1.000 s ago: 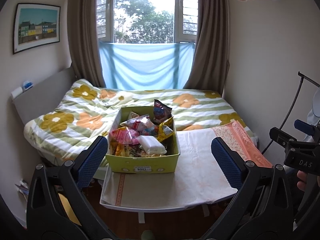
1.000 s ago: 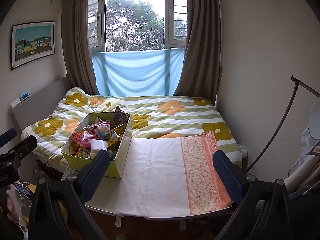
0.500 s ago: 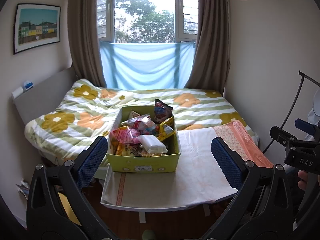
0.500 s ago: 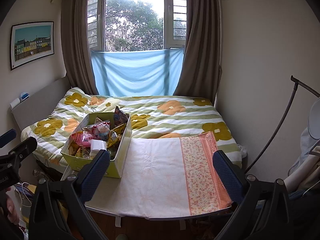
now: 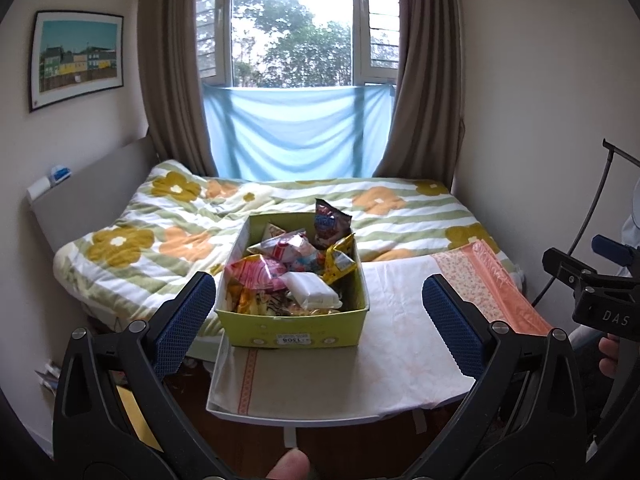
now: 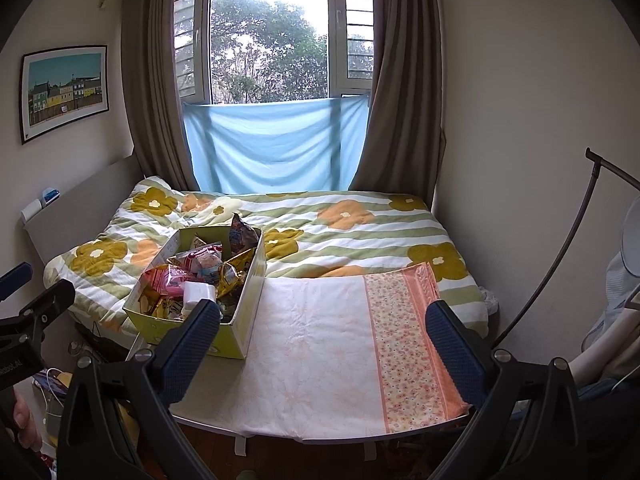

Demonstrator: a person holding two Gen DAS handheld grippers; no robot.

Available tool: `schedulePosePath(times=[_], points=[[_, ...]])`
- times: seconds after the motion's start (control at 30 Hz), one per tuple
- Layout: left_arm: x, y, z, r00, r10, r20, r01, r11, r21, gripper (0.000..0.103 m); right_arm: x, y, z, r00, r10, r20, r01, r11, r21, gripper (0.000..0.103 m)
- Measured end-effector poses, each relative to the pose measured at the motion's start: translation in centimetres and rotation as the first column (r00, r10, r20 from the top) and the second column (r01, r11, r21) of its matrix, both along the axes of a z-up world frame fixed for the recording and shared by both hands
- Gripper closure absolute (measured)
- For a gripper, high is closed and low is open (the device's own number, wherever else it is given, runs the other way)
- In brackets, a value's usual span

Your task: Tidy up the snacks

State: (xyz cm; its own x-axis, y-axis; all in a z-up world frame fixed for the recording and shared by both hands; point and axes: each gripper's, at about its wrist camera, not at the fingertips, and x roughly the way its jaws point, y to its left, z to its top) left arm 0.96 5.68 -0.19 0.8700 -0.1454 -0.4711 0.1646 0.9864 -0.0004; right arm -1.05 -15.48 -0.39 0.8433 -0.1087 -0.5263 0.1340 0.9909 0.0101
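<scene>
Both tongs spread wide and empty, short of the snack box.
The yellow box sits on the tabletop's left side; left tongs should descend onto the topmost white packet, right tongs clear.

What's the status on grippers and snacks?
Left gripper open, empty. Right gripper open, empty. Snacks piled in yellow box on table. Nothing in the way.

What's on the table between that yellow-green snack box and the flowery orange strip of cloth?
Nothing: between the snack box and the floral strip lies bare white tablecloth, shown in the right wrist view.
</scene>
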Motion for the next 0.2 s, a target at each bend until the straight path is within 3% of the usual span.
schedulePosePath(times=[0.2], points=[[1.6, 0.2, -0.6, 1.0, 0.01, -0.014, -0.01, 0.999, 0.034, 0.0, 1.6, 0.3, -0.4, 1.0, -0.007, -0.022, 0.007, 1.0, 0.013, 0.001]])
